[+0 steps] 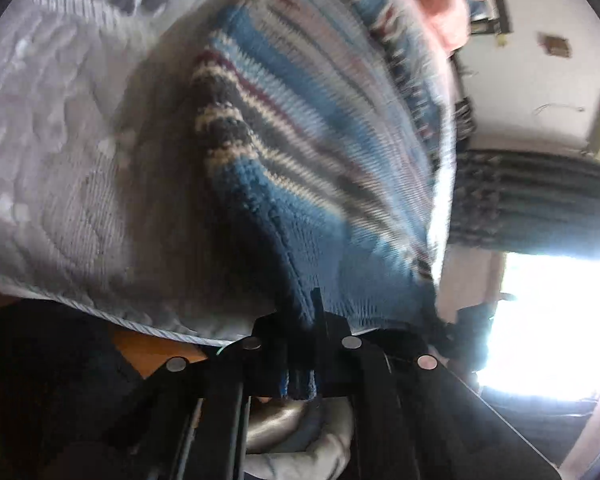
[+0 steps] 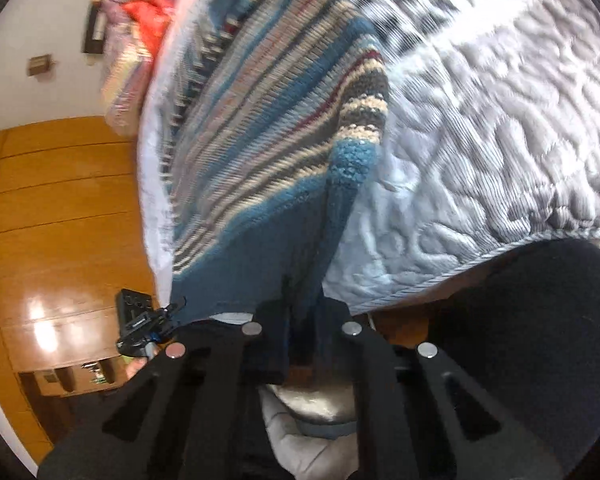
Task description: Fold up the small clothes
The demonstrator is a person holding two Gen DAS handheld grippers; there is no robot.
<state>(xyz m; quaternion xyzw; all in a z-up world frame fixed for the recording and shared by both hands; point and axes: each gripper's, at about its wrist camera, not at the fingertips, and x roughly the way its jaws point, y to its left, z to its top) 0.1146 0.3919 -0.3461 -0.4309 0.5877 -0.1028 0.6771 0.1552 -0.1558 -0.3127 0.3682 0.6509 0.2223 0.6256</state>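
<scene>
Both grippers are seen clamped on the blue hem of a striped knitted sweater (image 1: 300,152): the left gripper (image 1: 306,344) has the knit pinched between nearly closed fingers, and the right gripper (image 2: 300,340) is likewise closed on a bunched blue edge (image 2: 300,280). The sweater is held lifted and stretched above a grey quilted bed cover (image 1: 60,160), with its far part seemingly draped toward the bed. A fold-over appears to be the step in hand. For it to go well, the two held corners should be kept level and the hem taut between them, so that no sag or twist is carried into the fold. The hem should be laid squarely onto the far part and lowered onto the bed before either grip is loosened.
</scene>
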